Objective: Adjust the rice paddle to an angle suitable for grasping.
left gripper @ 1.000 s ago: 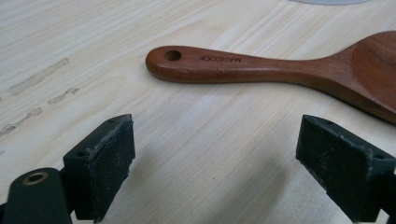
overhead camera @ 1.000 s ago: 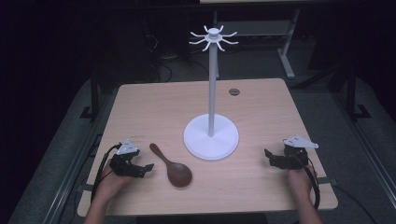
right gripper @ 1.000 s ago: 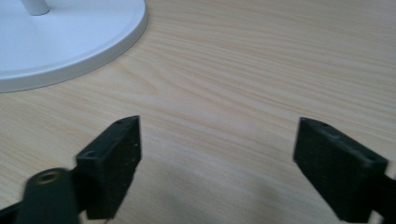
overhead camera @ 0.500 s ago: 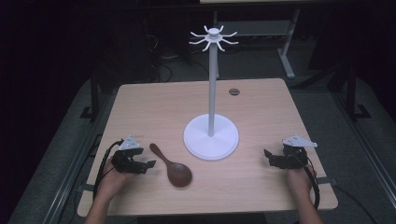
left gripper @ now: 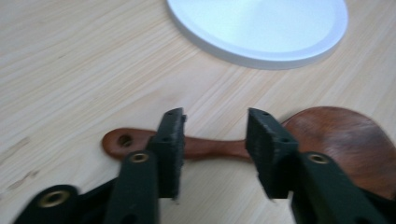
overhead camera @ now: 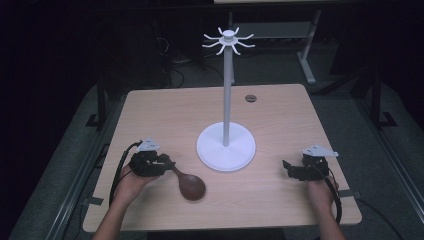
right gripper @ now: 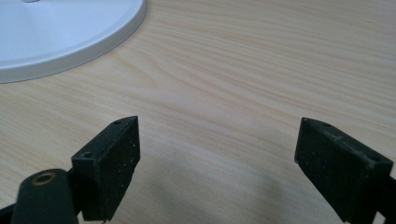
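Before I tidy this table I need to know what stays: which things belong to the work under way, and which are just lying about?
In use:
- wooden spoon, its handle between the left gripper's closing jaws, lengthwise, not clamped
- white hook stand, apparently where it will hang

Lying about:
- small dark round fitting in the table's far side
- right gripper, open, idle

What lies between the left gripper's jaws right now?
The wooden spoon's thin handle crosses the gap of the left gripper, seen in the left gripper view. The jaws have just been closing, but the pads do not yet press on it.
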Tool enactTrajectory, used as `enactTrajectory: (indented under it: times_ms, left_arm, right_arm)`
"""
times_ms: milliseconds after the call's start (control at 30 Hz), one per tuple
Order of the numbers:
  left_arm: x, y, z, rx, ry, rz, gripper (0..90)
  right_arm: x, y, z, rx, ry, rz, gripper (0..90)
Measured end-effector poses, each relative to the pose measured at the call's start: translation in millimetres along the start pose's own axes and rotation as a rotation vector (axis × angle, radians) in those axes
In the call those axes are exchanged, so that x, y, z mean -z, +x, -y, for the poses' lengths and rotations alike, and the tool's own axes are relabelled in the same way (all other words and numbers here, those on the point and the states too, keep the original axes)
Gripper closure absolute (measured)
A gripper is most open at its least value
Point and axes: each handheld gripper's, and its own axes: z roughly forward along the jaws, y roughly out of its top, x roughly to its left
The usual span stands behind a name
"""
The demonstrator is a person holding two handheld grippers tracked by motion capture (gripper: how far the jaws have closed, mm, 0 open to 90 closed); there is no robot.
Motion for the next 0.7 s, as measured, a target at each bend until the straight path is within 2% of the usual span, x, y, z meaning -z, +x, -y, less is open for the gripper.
enactTrajectory:
  times_ms: [33,133,233,367,433,467,700]
  left_arm:
    - [-1.8,-2.6,-1.9,0.012,0.005,0.009,64.1]
    - [-5.8,-5.3,-7.2,-0.012,0.019,0.018,72.9]
    - [-14.9,-14.0,-15.8,-0.022,0.044,0.044,80.1]
    - [-25.2,-24.6,-20.4,-0.041,0.053,0.069,89.6]
    - [-27.7,-26.8,-21.6,-0.044,0.062,0.074,89.7]
    - [-30.8,-30.5,-23.7,-0.063,0.076,0.071,89.8]
    - [-43.1,-45.7,-28.2,-0.046,0.045,0.105,89.8]
  right_arm:
    - [-0.1,0.0,0.0,0.0,0.0,0.0,13.7]
    - [-0.4,-0.8,0.0,-0.005,0.0,-0.002,13.7]
    - [-0.4,-0.3,-0.2,-0.003,0.001,0.0,13.7]
    - [-0.5,-0.4,-0.2,-0.001,0.002,-0.002,13.7]
    - [-0.5,-0.6,-0.2,-0.003,0.001,-0.003,13.7]
    - [-0.3,-0.4,-0.1,-0.003,0.001,0.0,13.7]
    - [-1.1,-0.7,-0.4,0.003,0.006,-0.001,13.7]
